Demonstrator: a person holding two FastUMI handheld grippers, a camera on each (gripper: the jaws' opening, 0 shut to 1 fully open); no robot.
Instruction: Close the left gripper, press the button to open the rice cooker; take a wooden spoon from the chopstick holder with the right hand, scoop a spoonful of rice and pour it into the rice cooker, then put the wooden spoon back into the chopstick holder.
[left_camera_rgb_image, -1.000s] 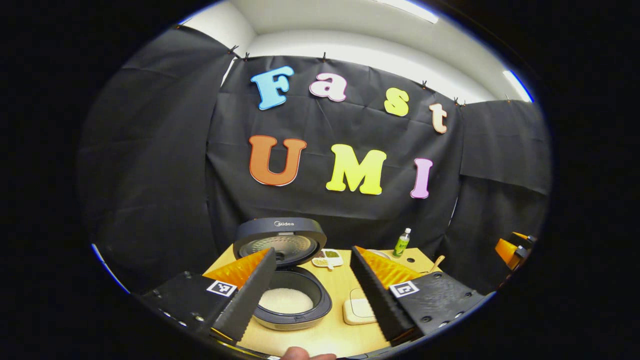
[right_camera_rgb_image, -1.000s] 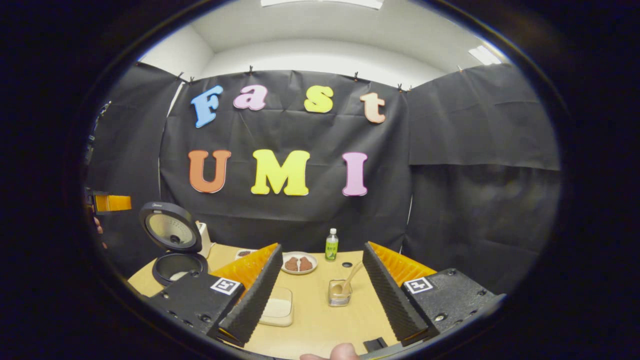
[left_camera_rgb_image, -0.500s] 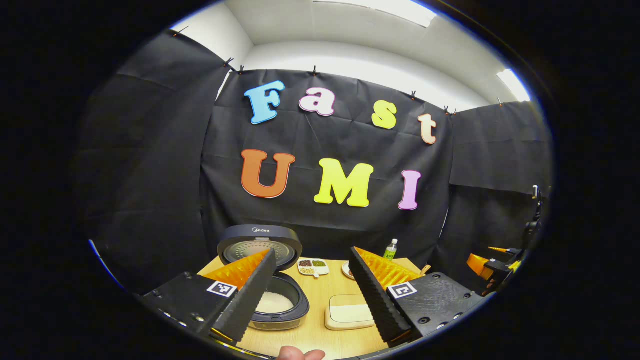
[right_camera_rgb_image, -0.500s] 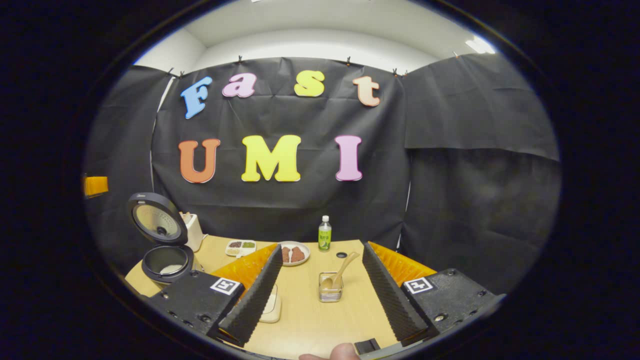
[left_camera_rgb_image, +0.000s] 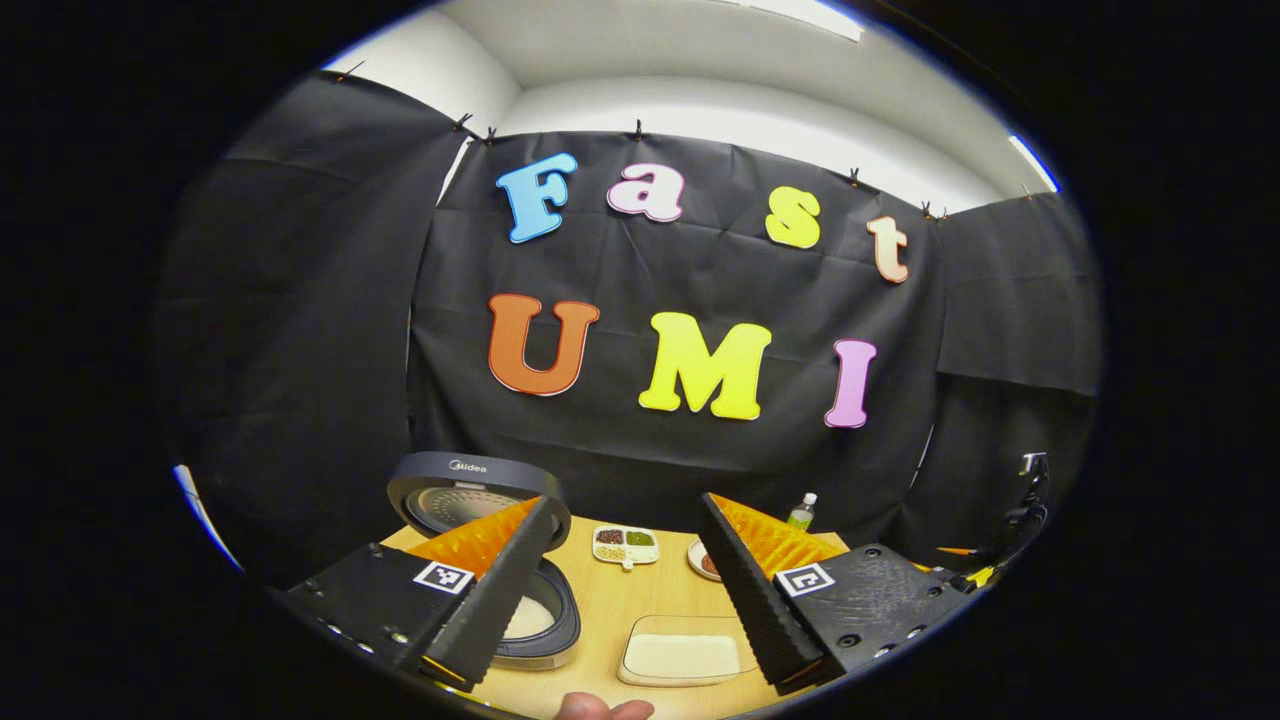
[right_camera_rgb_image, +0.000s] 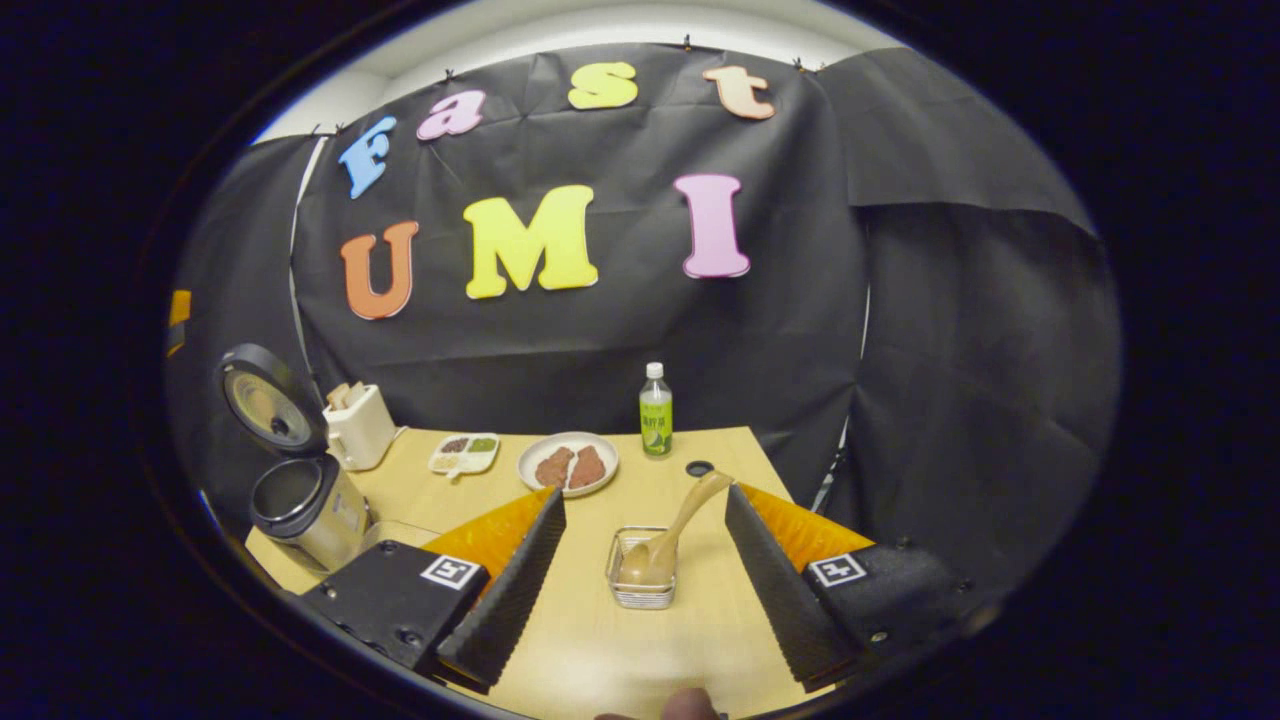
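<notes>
the pale wooden spoon stands bowl-down in a small clear square chopstick holder on the light wooden table, its handle leaning up toward the right, just ahead of the right gripper, whose jaws are spread wide and hold nothing. it looks light, stiff and smooth, so the upper handle, clear of the holder's rim, seems the best place to pinch. the left gripper is also released, near the dark round rice cooker, lid up.
</notes>
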